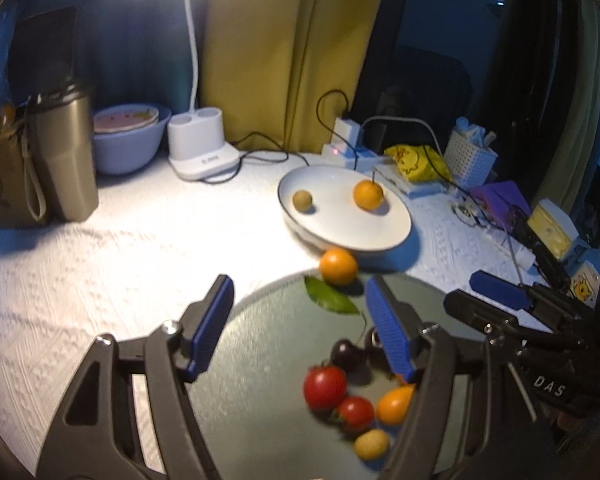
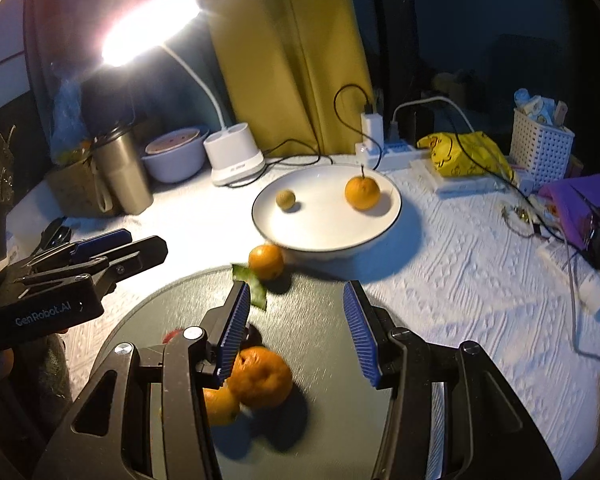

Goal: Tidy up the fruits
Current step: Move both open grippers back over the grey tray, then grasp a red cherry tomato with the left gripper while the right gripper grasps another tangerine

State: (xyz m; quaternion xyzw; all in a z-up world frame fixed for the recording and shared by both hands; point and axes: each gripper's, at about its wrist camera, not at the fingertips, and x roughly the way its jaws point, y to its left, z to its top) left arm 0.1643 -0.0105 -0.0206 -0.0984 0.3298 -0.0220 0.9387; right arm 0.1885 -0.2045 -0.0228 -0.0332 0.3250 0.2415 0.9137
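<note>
— Since both tools hung over the grey tray (image 2: 324, 312) with nothing gripped, where did the risk lie?

— With the left tool (image 1: 300, 320) first. It stood about half open and empty above the tomatoes (image 1: 325, 387), cherries (image 1: 350, 354) and a small yellow fruit (image 1: 372, 444), all packed close. A close there would likely have caught two at once or burst a tomato.

— And the right tool (image 2: 296, 324)?

— Open too, holding nothing. The big mandarin (image 2: 262, 378) lay below its left pad, touching a second one (image 2: 220, 404), so a sideways nudge could have sent either rolling.

— Anything outside the tray?

— One mandarin (image 1: 339, 267) sat on the desk (image 1: 100, 264) between the tray and the white plate (image 1: 380, 236), by a loose leaf (image 1: 330, 300). A passing tool could have knocked it away.

— The plate itself?

— It held an orange (image 1: 367, 195) and a small brown fruit (image 1: 302, 201), well apart. A drop from height could have scattered them.
</note>
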